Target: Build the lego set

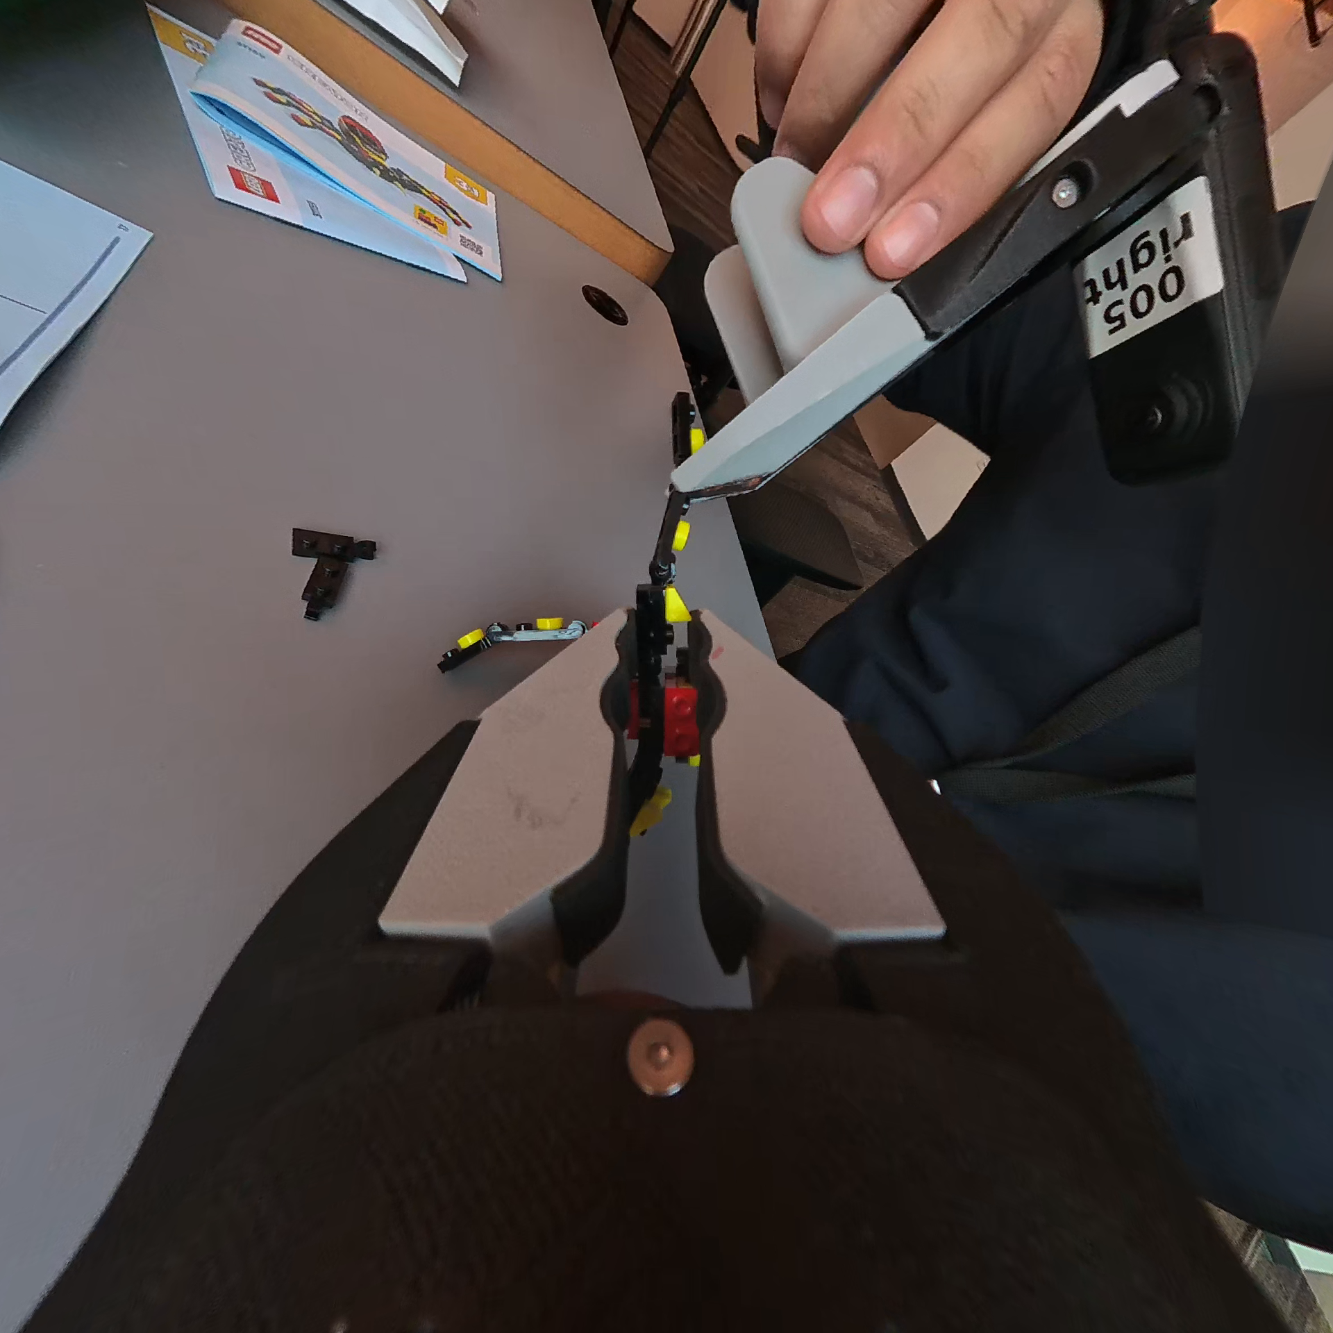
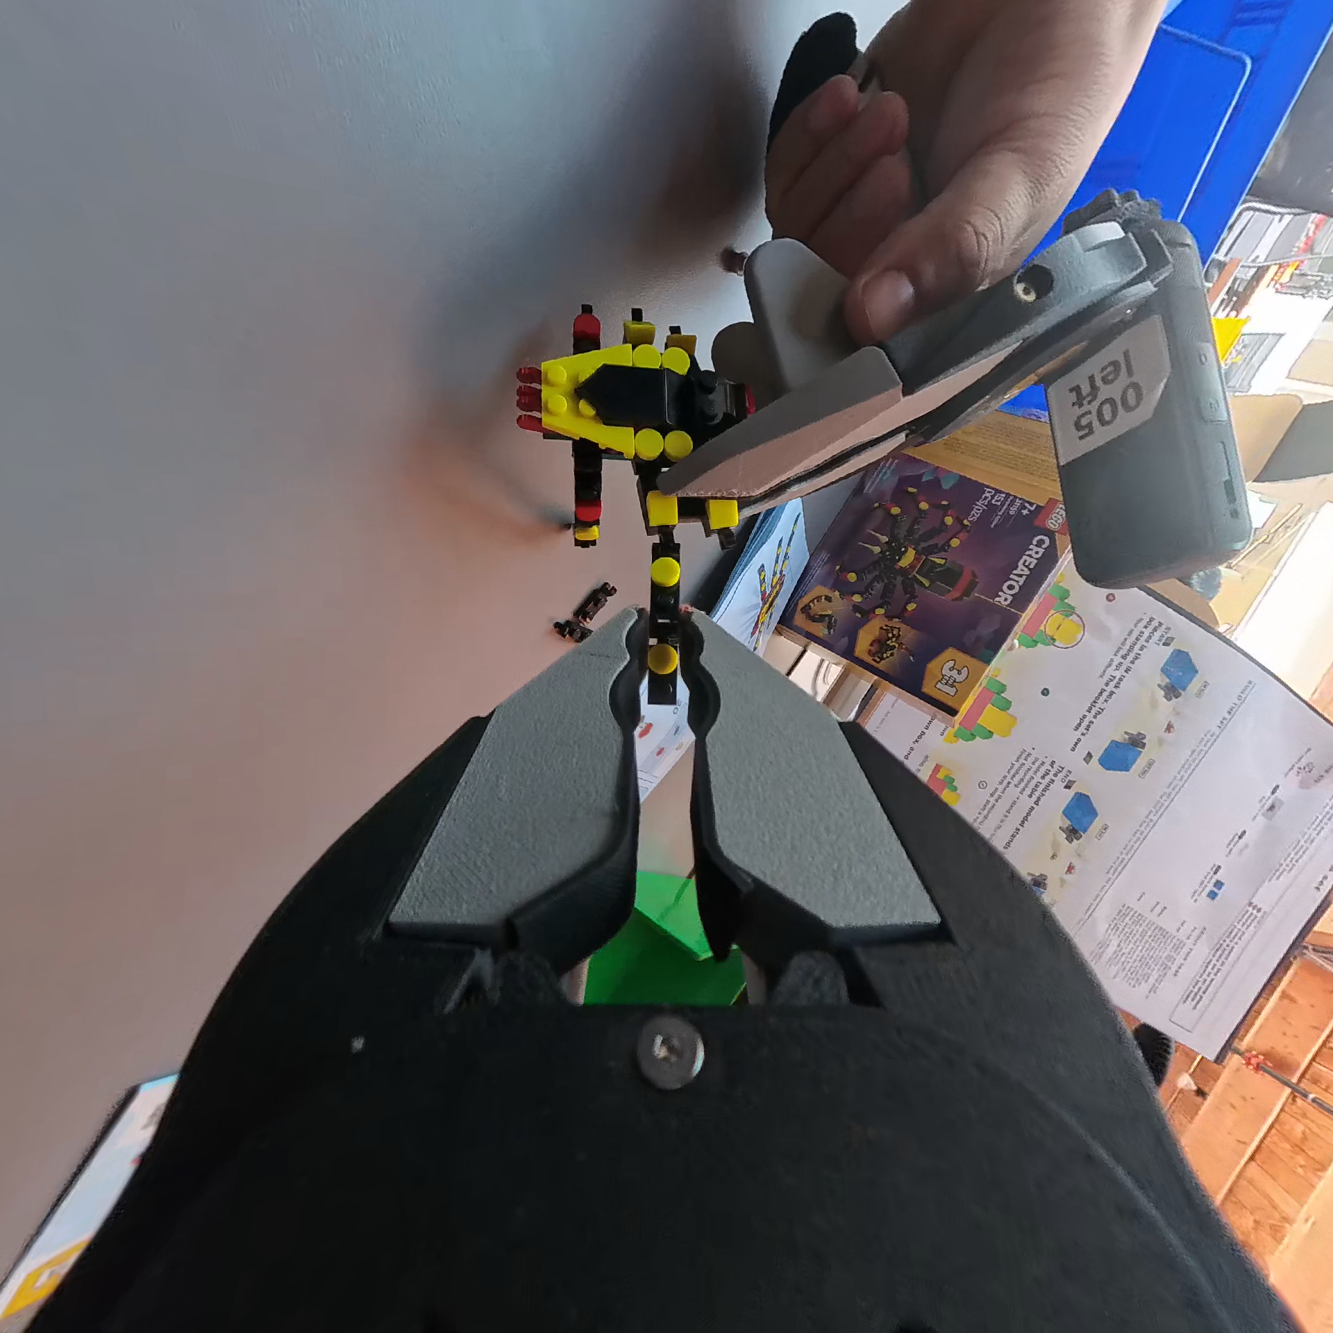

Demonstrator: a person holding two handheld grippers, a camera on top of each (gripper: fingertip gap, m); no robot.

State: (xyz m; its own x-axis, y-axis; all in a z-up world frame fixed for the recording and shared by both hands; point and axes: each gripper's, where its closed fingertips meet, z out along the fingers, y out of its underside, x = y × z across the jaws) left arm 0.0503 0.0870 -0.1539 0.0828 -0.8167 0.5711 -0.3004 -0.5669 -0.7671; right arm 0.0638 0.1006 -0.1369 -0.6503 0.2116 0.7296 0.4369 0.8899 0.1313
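A yellow, black and red lego spider model (image 2: 620,404) is held in the air between both grippers. My left gripper (image 1: 660,620) is shut on the model's body, where red bricks (image 1: 682,710) show between its fingers. It also shows in the right wrist view (image 2: 692,490). My right gripper (image 2: 662,617) is shut on a black leg with yellow studs (image 2: 663,570) that is joined to the model. In the left wrist view the right gripper (image 1: 710,483) pinches the far end of that leg (image 1: 671,537).
On the grey table (image 1: 288,404) lie a loose black piece (image 1: 328,566), a grey and yellow leg piece (image 1: 519,635) and instruction booklets (image 1: 346,151). The right wrist view shows small black pieces (image 2: 584,613), the set's box (image 2: 909,570), a printed sheet (image 2: 1154,793) and a blue bin (image 2: 1212,108). Less than 4 cm separates the two grippers' tips. The loose black piece (image 1: 328,566) is about 10 cm from both grippers' fingertips. Seen from the right wrist view (image 2: 583,613) as well.
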